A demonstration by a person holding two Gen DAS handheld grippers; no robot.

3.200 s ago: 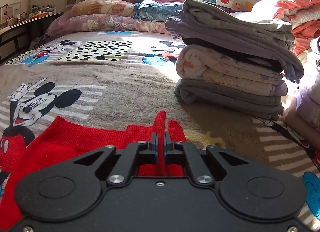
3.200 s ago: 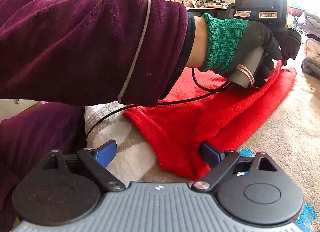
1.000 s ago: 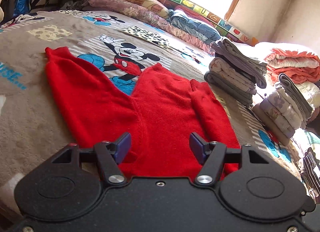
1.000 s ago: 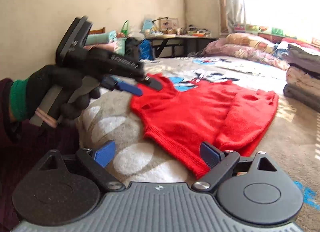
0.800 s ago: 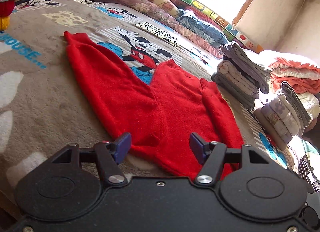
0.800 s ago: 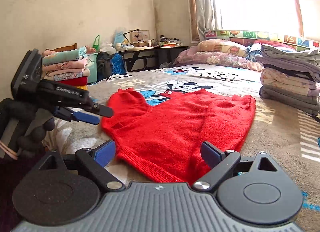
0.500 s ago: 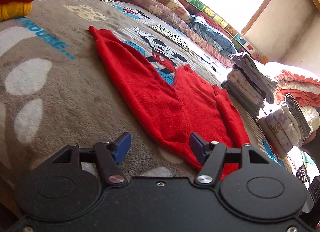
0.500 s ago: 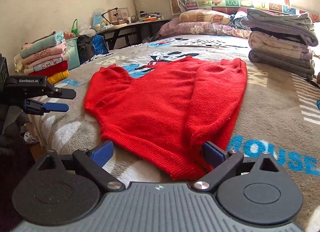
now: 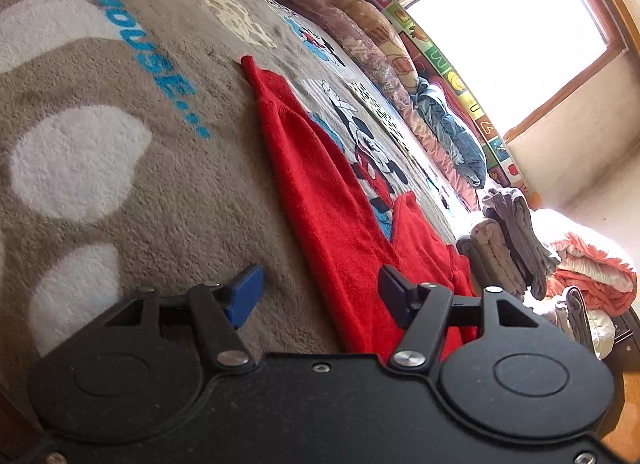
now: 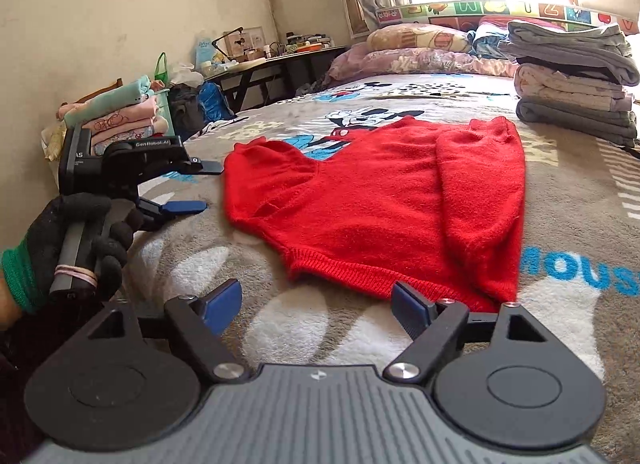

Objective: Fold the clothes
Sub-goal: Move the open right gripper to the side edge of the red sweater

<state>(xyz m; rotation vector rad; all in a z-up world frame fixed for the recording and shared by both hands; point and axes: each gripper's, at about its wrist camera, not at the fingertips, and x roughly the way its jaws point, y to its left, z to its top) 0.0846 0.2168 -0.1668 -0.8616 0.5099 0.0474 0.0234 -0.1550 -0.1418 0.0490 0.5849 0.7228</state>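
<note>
The red knit sweater [image 10: 376, 204] lay flat on the cartoon-print blanket [image 10: 560, 232], at 12 o'clock from both grippers. It looked soft and limp; the ribbed hem [image 10: 360, 276] seemed the best hold. The left gripper [image 9: 318, 296] and right gripper [image 10: 318, 302] both stood apart, empty.

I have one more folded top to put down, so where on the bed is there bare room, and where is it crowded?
Bare blanket lies between the red sweater and the grey folded stack, and along the near edge by the "MOUSE" lettering. Left of the sweater is free too, though the left hand-held gripper hovers there. The far end by the pillows is crowded.
</note>
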